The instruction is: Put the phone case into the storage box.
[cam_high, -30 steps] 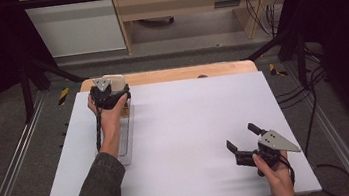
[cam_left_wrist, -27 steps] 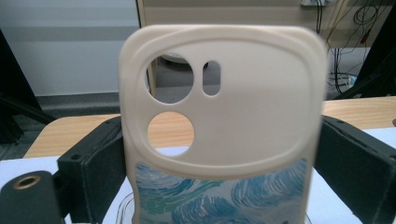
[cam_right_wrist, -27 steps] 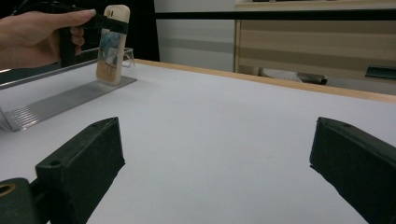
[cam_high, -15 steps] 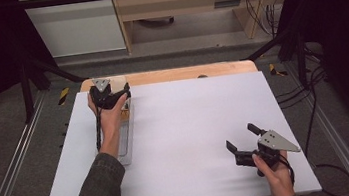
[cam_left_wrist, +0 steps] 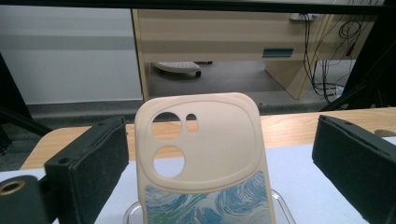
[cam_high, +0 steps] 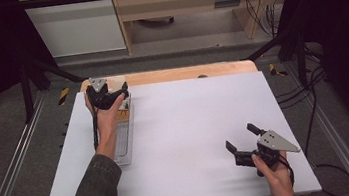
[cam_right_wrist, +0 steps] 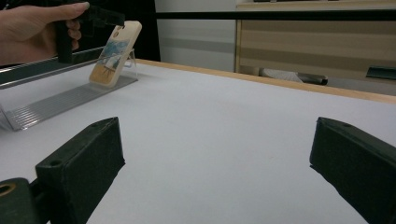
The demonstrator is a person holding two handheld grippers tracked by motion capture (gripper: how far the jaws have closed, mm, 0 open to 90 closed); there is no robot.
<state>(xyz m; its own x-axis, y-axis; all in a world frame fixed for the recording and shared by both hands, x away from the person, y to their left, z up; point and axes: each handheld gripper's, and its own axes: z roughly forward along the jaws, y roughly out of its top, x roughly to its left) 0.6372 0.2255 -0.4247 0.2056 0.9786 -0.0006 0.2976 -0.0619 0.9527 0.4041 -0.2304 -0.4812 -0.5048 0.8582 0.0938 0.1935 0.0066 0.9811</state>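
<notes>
A cream phone case [cam_left_wrist: 205, 154] with a blue-green wave print stands tilted in a clear ribbed holder [cam_high: 122, 139] at the table's far left. My left gripper [cam_high: 118, 97] is at the case, open, one jaw on each side of it with a gap on both sides. In the right gripper view the case [cam_right_wrist: 116, 53] leans back on the holder [cam_right_wrist: 60, 100], with the left hand [cam_right_wrist: 37, 28] right behind it. My right gripper [cam_high: 241, 137] hovers low over the near right of the table, open and with nothing between its jaws.
The white table top [cam_high: 191, 126] lies over a wooden board [cam_high: 169, 75] that shows along its far edge. A black frame and metal rails run along both sides. Cables [cam_high: 315, 111] trail off to the right. A wooden desk stands on the floor beyond.
My left gripper has shifted slightly to the left at the phone case. The right gripper has not moved.
</notes>
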